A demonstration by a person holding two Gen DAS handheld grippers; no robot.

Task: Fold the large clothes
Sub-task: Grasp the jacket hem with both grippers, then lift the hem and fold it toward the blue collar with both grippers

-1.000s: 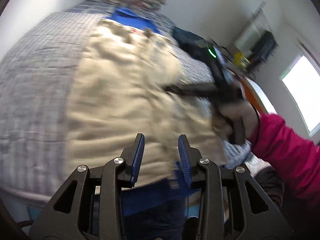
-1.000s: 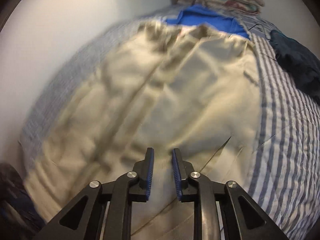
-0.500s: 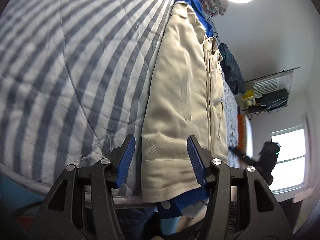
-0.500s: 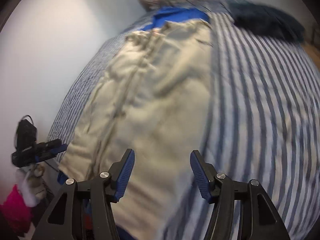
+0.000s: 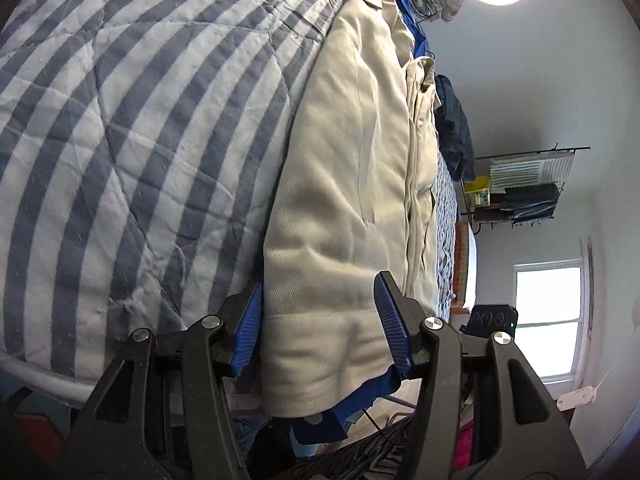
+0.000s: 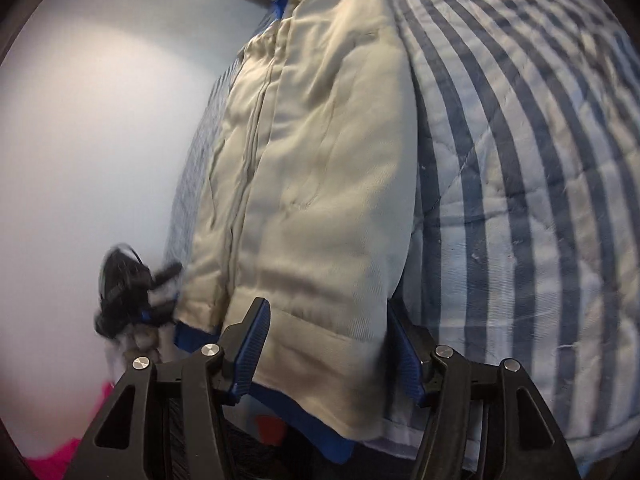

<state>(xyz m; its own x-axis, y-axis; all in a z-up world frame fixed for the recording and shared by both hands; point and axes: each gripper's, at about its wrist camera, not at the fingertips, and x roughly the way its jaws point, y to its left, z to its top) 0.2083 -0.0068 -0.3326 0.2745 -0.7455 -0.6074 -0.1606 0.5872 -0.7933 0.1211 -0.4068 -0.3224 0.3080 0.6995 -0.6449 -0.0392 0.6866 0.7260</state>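
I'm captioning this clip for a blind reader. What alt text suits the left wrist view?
The left gripper is open around the hem of a beige jacket lying on a blue-striped quilt; a window glows at the right.

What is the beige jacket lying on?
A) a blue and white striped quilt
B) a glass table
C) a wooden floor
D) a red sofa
A: the jacket lies stretched out on a quilt with blue and white stripes, which shows on both sides of it in the two views.
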